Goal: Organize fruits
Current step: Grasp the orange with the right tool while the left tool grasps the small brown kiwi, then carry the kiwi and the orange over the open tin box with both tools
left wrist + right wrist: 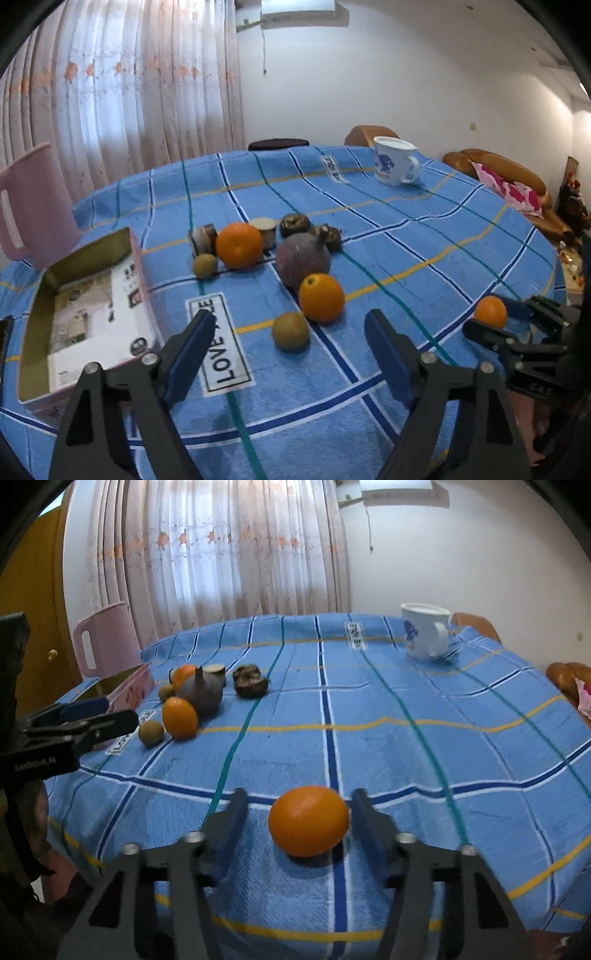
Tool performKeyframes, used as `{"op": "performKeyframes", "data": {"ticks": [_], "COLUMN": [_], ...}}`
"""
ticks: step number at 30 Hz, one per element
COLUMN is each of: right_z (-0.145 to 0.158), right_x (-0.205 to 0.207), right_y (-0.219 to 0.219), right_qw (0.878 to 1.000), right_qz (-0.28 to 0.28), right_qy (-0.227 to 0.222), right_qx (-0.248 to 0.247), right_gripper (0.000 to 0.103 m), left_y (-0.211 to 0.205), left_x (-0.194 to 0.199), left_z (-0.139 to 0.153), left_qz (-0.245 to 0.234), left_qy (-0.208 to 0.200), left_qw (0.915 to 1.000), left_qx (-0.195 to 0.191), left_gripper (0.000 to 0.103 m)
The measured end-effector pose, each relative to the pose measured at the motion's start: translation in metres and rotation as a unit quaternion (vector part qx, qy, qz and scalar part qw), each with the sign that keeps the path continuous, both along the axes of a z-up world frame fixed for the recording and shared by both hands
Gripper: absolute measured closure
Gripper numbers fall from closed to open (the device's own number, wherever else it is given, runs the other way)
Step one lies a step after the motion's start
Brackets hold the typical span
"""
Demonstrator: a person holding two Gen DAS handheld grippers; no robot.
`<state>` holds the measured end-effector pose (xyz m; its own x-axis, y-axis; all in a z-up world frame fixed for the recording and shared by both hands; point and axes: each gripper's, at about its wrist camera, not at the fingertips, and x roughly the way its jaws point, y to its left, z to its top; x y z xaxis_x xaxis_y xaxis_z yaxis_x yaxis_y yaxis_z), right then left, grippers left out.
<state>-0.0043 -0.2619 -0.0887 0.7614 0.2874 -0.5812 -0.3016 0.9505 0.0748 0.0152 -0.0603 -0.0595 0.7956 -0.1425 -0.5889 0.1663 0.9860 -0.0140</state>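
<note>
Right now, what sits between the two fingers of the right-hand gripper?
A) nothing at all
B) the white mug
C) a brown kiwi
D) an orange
D: the right wrist view shows an orange resting on the blue checked tablecloth between the open fingers of the right gripper, with gaps on both sides, so it is not yet clamped.

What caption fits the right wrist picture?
Open right tool straddling a lone orange on the blue checked tablecloth.
</note>
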Motion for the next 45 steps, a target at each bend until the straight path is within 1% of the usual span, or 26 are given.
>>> {"op": "performKeyframes", "data": {"ticks": [1, 4, 8, 11, 13, 14, 15, 16, 18, 21, 24, 29, 32, 37, 45], "right_z": [-0.002, -0.002, 0.002, 0.004, 0.004, 0.004, 0.004, 0.005, 0.005, 0.006, 0.006, 0.01, 0.014, 0.022, 0.048], "right_x": [0.001, 0.003, 0.005, 0.005, 0.004, 0.003, 0.003, 0.003, 0.003, 0.003, 0.002, 0.001, 0.003, 0.005, 0.011], "right_y": [-0.001, -0.006, 0.001, 0.011, 0.015, 0.017, 0.018, 0.019, 0.018, 0.018, 0.021, 0.027, 0.03, 0.038, 0.063], "right_qw": [1.0, 1.0, 1.0, 0.999, 0.999, 0.999, 0.999, 0.999, 0.999, 0.999, 0.999, 0.998, 0.998, 0.996, 0.991], "right_qz": [-0.002, -0.002, 0.013, 0.027, 0.036, 0.039, 0.04, 0.04, 0.039, 0.039, 0.045, 0.056, 0.06, 0.072, 0.11], "right_qy": [0.001, 0.0, -0.006, -0.01, -0.012, -0.014, -0.015, -0.016, -0.017, -0.019, -0.019, -0.026, -0.031, -0.038, -0.065], "right_qx": [-0.001, 0.013, 0.018, 0.019, 0.021, 0.021, 0.021, 0.021, 0.023, 0.024, 0.023, 0.02, 0.021, 0.023, 0.029], "right_gripper": [0.061, 0.061, 0.061, 0.061, 0.061, 0.061, 0.061, 0.061, 0.061, 0.061, 0.061, 0.061, 0.061, 0.061, 0.061], "left_y": [0.0, -0.002, -0.004, -0.006, -0.006, -0.006, -0.006, -0.005, -0.003, -0.004, 0.001, 0.002, 0.006, 0.015, 0.032], "left_x": [0.001, 0.005, 0.014, 0.021, 0.026, 0.028, 0.031, 0.033, 0.034, 0.035, 0.036, 0.033, 0.028, 0.023, 0.013], "left_z": [-0.001, -0.006, -0.009, -0.012, -0.015, -0.016, -0.018, -0.019, -0.02, -0.021, -0.022, -0.021, -0.019, -0.014, 0.011], "left_qz": [0.0, -0.009, -0.011, -0.009, -0.013, -0.013, -0.014, -0.016, -0.019, -0.021, -0.021, -0.026, -0.024, -0.017, 0.005], "left_qy": [0.004, 0.018, 0.031, 0.041, 0.05, 0.056, 0.065, 0.071, 0.075, 0.078, 0.084, 0.08, 0.069, 0.057, 0.013], "left_qw": [1.0, 0.9997, 0.9994, 0.9991, 0.9987, 0.9983, 0.9978, 0.9973, 0.997, 0.9967, 0.9961, 0.9962, 0.9971, 0.9977, 0.9994], "left_qx": [-0.002, -0.01, -0.013, -0.004, -0.005, -0.001, -0.002, -0.007, -0.009, -0.01, -0.02, -0.022, -0.019, -0.033, -0.032], "left_gripper": [0.025, 0.034, 0.039, 0.042, 0.051, 0.053, 0.057, 0.063, 0.066, 0.066, 0.076, 0.076, 0.076, 0.076, 0.076]}}
